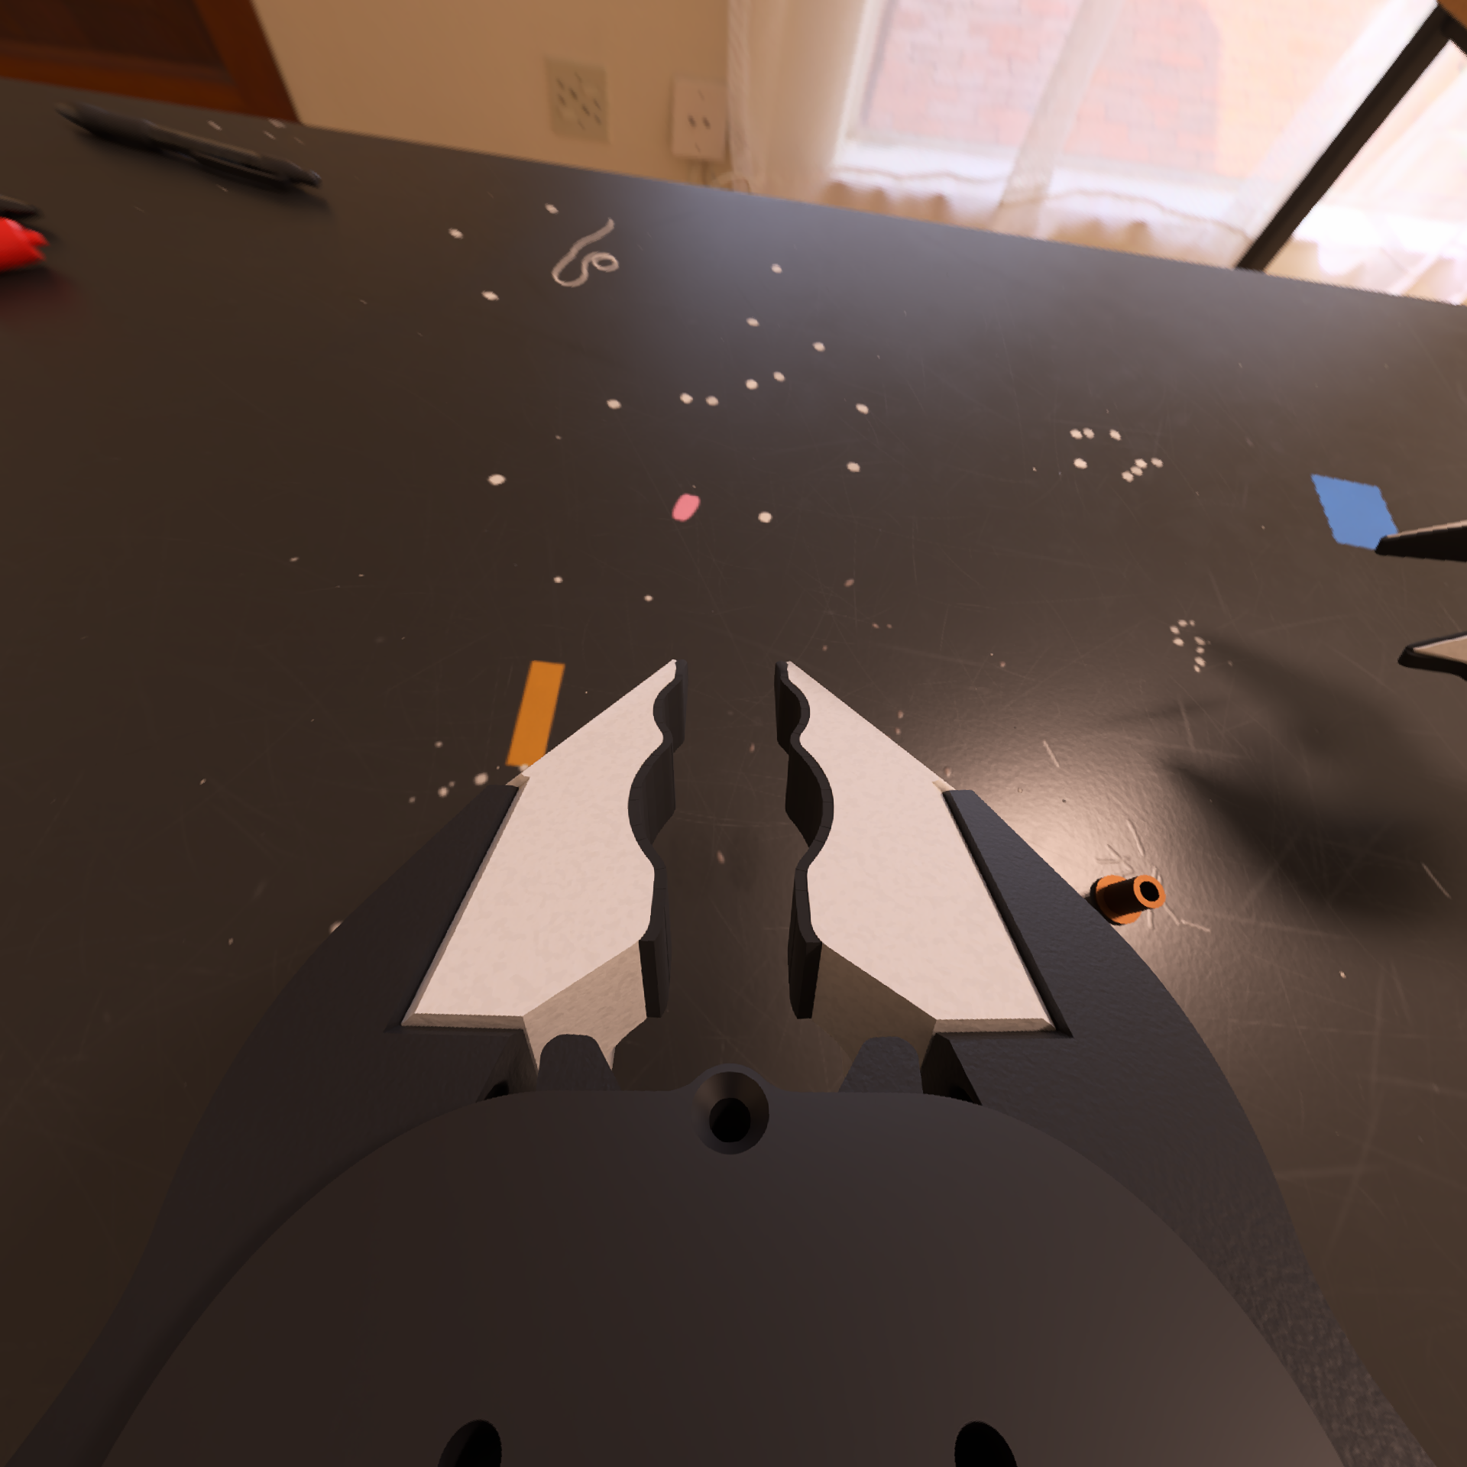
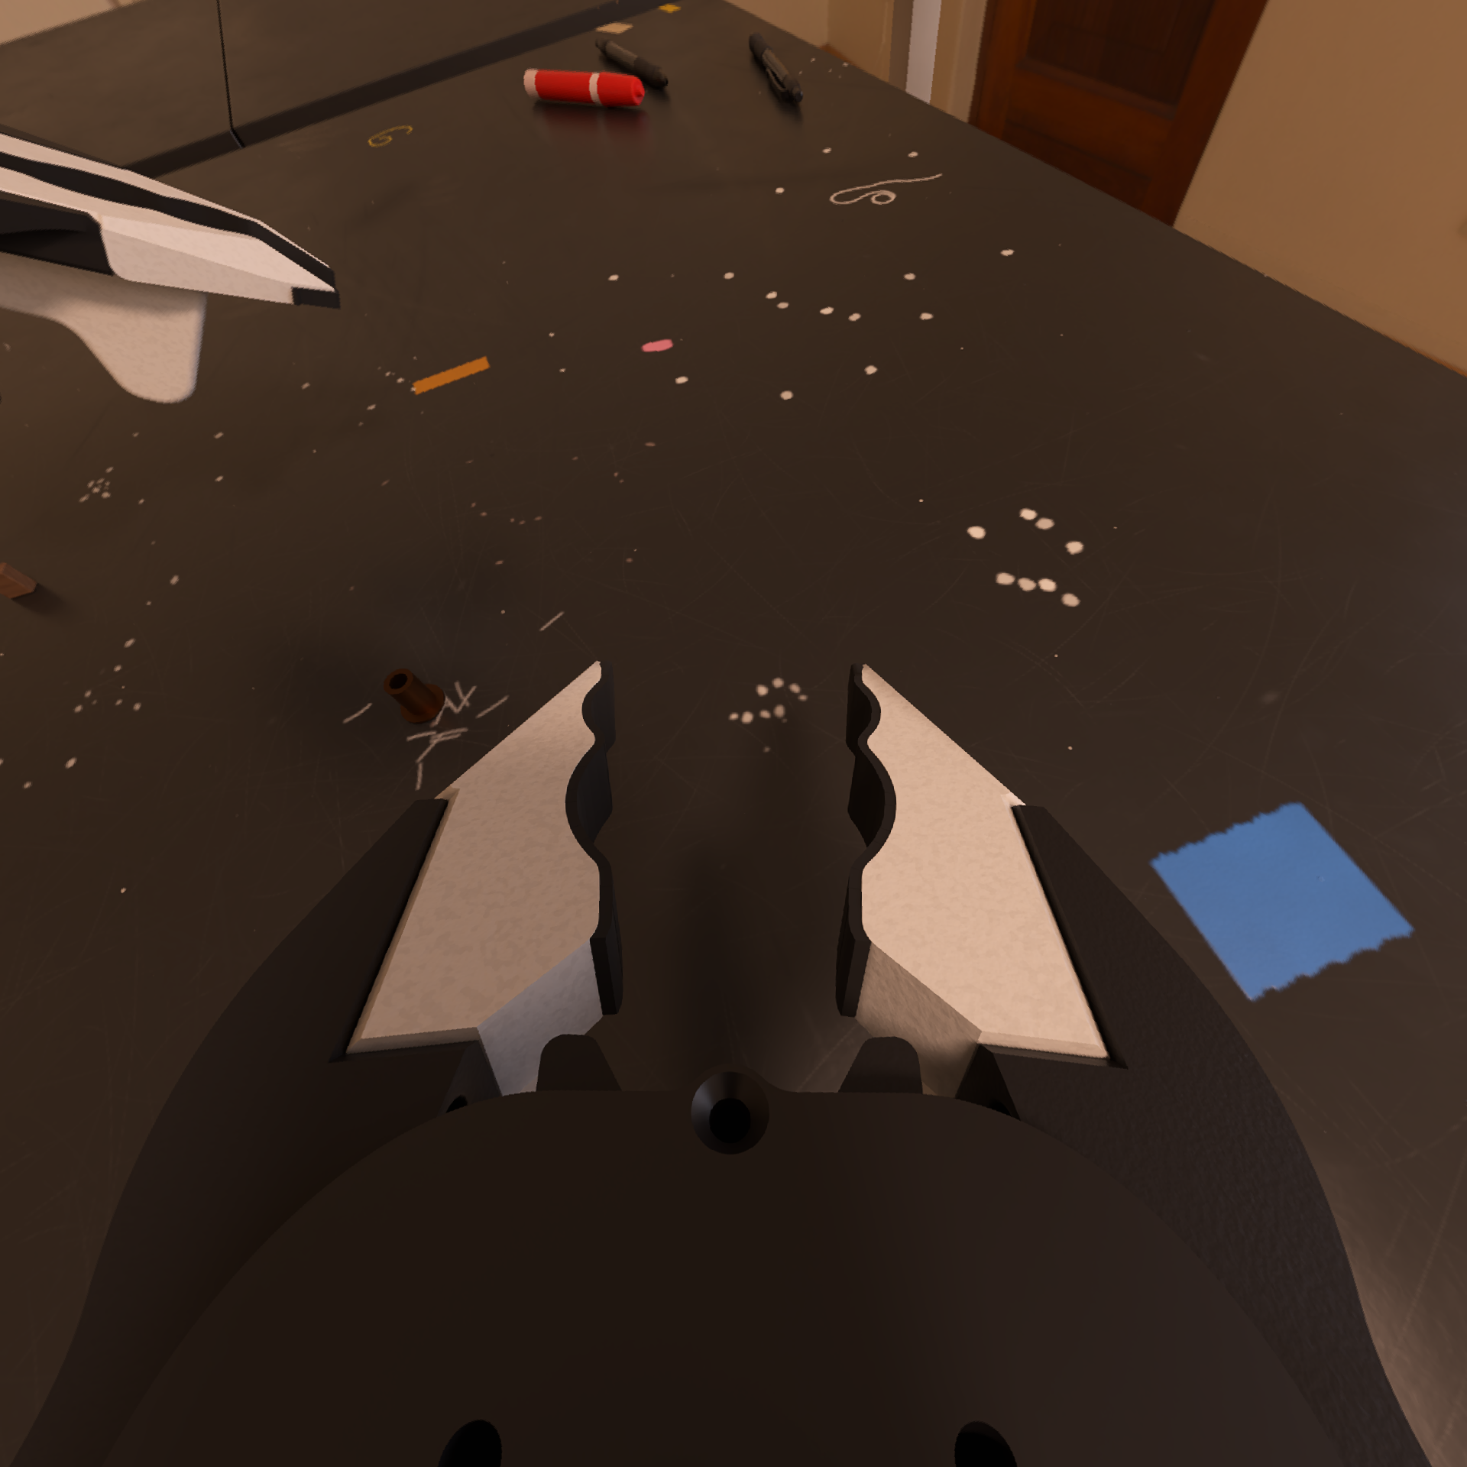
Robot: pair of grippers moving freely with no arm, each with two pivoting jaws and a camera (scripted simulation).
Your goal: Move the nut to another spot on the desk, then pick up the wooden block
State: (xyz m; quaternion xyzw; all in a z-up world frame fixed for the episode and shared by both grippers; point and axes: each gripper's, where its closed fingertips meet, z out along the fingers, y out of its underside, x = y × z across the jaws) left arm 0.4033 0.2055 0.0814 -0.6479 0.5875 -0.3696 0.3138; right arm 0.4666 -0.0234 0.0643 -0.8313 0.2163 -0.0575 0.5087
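Observation:
The nut point(image 1: 1127, 897) is a small copper-orange tube lying on its side on the dark desk point(image 1: 317, 516), to the right of my left gripper point(image 1: 729, 675). That gripper is open a little and empty, above the desk. In the right wrist view the nut point(image 2: 413, 694) lies left of and just ahead of my right gripper point(image 2: 730, 675), which is open wide and empty. The wooden block point(image 2: 16, 583) is a small brown piece at the left edge, cut off by the frame. The left gripper point(image 2: 317, 294) also shows at upper left, and the right gripper's fingertips point(image 1: 1421, 544) at the far right.
A red marker point(image 2: 583, 86) and two black pens point(image 2: 774, 67) lie at the far side of the desk. A blue tape patch point(image 2: 1278, 897) lies right of my right gripper. An orange tape strip point(image 1: 536, 710) lies by the left gripper's left finger. The desk's far edge runs below a window.

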